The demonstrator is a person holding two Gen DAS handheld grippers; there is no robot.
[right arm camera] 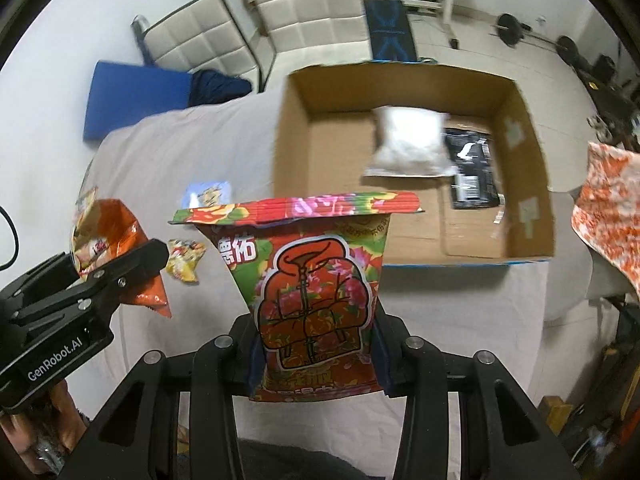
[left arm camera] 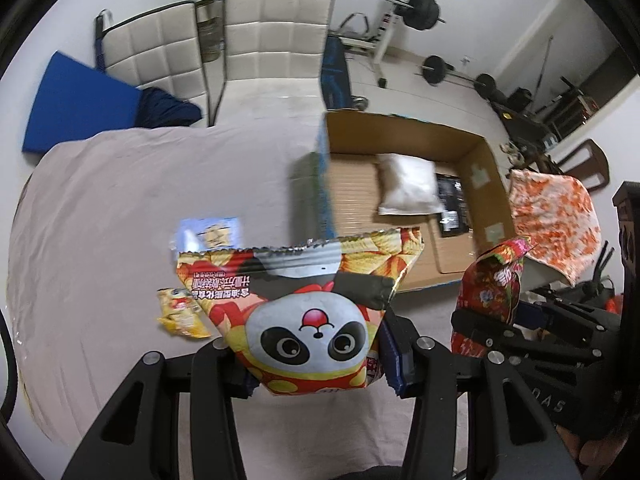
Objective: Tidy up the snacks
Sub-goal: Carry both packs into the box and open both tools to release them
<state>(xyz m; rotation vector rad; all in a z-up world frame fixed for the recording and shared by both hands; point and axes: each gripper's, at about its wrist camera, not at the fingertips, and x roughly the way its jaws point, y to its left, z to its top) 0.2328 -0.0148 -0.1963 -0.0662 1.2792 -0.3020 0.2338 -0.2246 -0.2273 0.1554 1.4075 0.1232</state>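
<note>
Firstly, left wrist view: the left gripper (left arm camera: 316,364) pinches the panda snack bag (left arm camera: 308,308) at its lower end, held above the table's near edge. Judged light, crinkly and crushable; seams are the safest hold. This view alone shows the panda print.

Right wrist view: the right gripper (right arm camera: 316,364) pinches the red floral bag (right arm camera: 316,284) likewise. Only here is the cardboard box (right arm camera: 532,184) floor fully visible, holding a white packet (right arm camera: 408,140) and a black packet (right arm camera: 472,168).

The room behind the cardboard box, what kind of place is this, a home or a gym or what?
Most likely a room at home that doubles as a workout space. A barbell on a rack and loose dumbbells stand at the back, while padded white chairs face a cloth-covered table.
</note>
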